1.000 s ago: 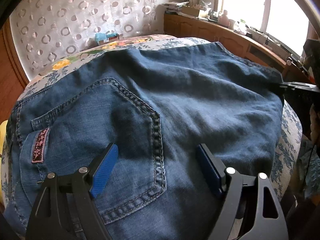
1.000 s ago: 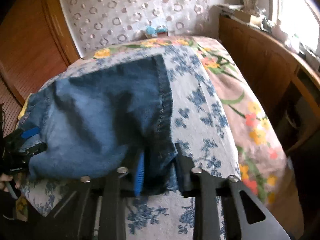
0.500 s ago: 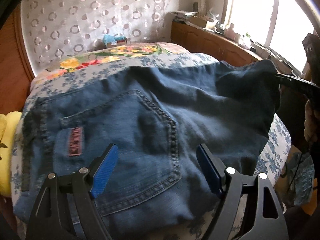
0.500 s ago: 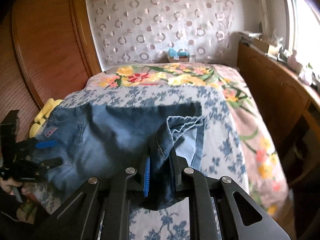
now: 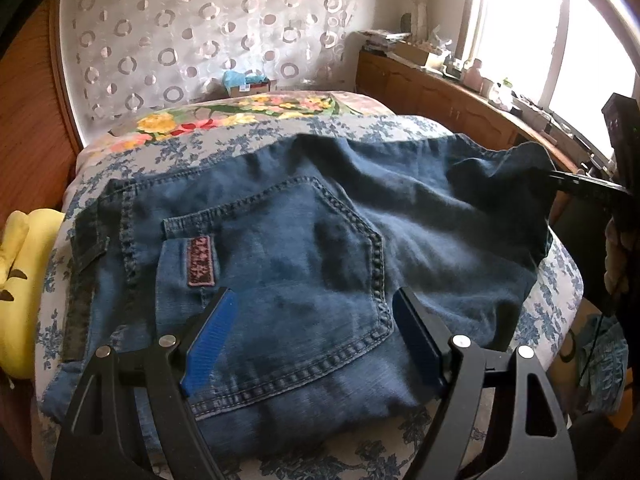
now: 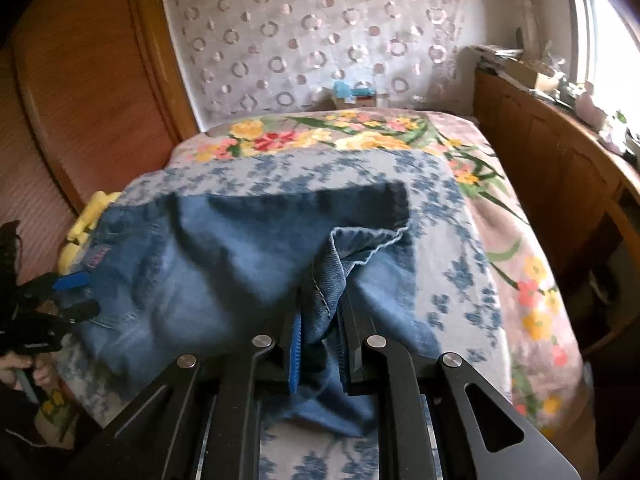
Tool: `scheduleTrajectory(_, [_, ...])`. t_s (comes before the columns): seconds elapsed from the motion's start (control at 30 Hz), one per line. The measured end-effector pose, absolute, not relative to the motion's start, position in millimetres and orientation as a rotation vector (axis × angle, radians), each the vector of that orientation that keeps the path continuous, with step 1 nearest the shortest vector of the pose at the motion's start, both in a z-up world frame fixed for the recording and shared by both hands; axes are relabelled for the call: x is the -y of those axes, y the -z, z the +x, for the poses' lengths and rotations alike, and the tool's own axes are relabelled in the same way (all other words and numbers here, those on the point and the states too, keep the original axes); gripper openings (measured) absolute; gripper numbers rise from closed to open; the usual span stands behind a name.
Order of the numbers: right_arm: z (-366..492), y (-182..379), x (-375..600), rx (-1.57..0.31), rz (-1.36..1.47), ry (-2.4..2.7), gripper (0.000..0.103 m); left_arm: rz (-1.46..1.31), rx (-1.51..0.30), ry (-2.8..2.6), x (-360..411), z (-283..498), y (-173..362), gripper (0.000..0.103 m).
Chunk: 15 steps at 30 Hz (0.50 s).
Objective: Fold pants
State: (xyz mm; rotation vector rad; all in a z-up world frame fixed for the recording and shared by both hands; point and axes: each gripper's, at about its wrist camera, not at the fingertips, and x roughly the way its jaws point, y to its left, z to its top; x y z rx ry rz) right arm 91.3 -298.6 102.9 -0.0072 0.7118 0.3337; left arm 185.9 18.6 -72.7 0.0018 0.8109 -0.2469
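Note:
Blue denim pants (image 5: 304, 264) lie on the flowered bed, back pocket up, with a pink label beside the pocket. My left gripper (image 5: 316, 304) hovers open over the pocket, nothing between its blue pads. In the right wrist view the pants (image 6: 224, 256) spread leftward, and my right gripper (image 6: 320, 320) is shut on a bunched fold of the hem end, lifting it off the bed. That right gripper (image 5: 580, 188) shows at the right edge of the left wrist view, pinching the raised corner. At the left edge of the right wrist view the left gripper (image 6: 74, 292) appears.
The bed's flowered cover (image 6: 320, 140) runs back to a curtain with ring patterns (image 5: 192, 40). A wooden cabinet (image 6: 552, 168) lines the right side under the window. A yellow soft toy (image 5: 24, 272) lies left of the pants; a wooden panel (image 6: 88, 80) stands behind it.
Both grippers rose and drew back from the bed. The right one has lifted the pinched denim end, which now stands up in a fold. The left stays open.

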Motion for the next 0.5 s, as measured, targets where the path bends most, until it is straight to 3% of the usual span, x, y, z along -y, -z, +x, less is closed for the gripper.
scheduleTrajectory(0.5, [79.5,-191.1,149.5,-0.523,-0.144,-0.773,0.015,-0.057,-0.704,0.111,-81.9,145.8,39.5,0.081])
